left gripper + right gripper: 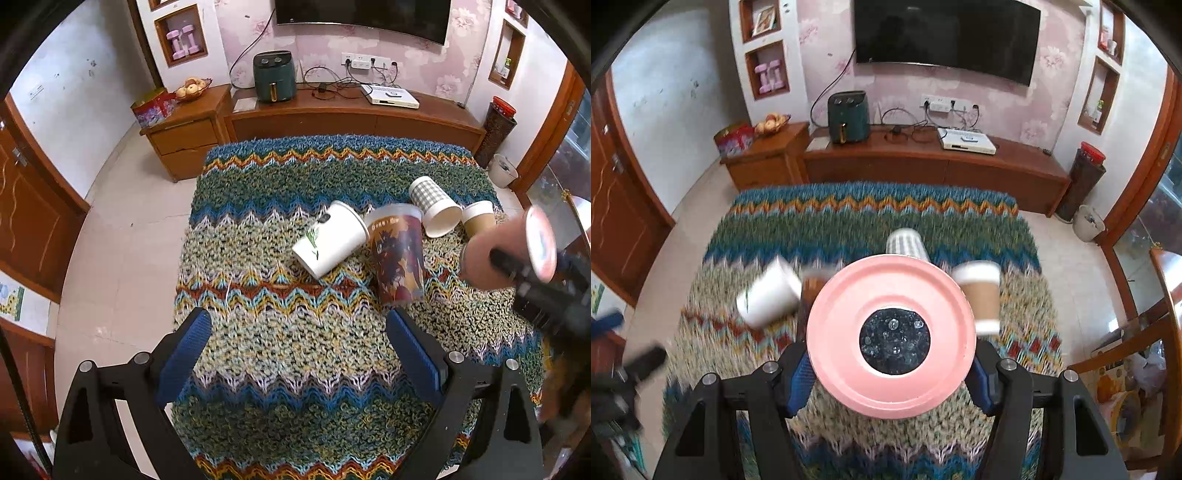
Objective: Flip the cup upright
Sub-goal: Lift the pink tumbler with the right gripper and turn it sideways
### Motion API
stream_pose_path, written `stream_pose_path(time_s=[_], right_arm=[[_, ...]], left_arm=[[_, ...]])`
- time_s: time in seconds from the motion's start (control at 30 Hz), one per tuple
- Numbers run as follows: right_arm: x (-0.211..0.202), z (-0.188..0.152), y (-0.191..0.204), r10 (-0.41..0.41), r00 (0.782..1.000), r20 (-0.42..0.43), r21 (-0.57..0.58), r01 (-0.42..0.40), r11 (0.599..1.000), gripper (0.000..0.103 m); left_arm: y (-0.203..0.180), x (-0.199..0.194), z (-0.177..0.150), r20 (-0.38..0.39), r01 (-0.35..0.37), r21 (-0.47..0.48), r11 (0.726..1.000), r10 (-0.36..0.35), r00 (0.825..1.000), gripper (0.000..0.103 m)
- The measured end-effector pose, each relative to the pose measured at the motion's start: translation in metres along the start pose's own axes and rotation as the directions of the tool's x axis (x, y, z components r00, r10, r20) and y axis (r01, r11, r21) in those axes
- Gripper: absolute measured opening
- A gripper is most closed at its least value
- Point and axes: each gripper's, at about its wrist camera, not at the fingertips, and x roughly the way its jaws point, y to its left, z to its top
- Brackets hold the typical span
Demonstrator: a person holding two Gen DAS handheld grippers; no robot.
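Observation:
My right gripper (892, 373) is shut on a pink cup (849, 332), held above the rug with its base and dark centre facing the camera. It shows blurred in the left wrist view (491, 254) at the right. My left gripper (299, 343) is open and empty above the zigzag rug (295, 387). A white cup (330, 238) with a leaf print lies on its side. A dark patterned cup (399, 254) stands upside down beside it. A checked cup (434, 206) lies on its side. A brown cup (479, 218) stands behind.
The rug covers a table. A wooden TV cabinet (351, 118) with a green air fryer (275, 75) stands beyond it. A side drawer unit (184, 136) is at the left. A dark bin (496, 129) and white pot (503, 170) sit at the right.

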Motion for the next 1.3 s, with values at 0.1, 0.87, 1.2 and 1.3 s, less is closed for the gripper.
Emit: stream_pose_path(time_s=[0.1, 0.87, 1.2, 1.3], right_arm=[[0.01, -0.031, 0.008, -0.045, 0.998, 0.04, -0.069, 0.048, 0.996, 0.068], [0.003, -0.16, 0.027, -0.019, 0.998, 0.058, -0.143, 0.027, 0.989, 0.07], [-0.005, -0.187, 0.027, 0.031, 0.999, 0.039, -0.168, -0.024, 0.985, 0.07], [-0.007, -0.192, 0.024, 0.048, 0.998, 0.027, -0.156, -0.043, 0.987, 0.07]], left_arm=[[-0.007, 0.0, -0.013, -0.008, -0.016, -0.004, 1.0, 0.016, 1.0, 0.097], [-0.051, -0.015, -0.077, -0.037, -0.072, -0.03, 0.997, 0.071, 0.997, 0.097], [-0.068, -0.017, -0.095, -0.039, -0.081, -0.041, 0.996, 0.079, 0.996, 0.097], [-0.071, -0.018, -0.101, -0.036, -0.077, -0.053, 0.996, 0.075, 0.997, 0.097]])
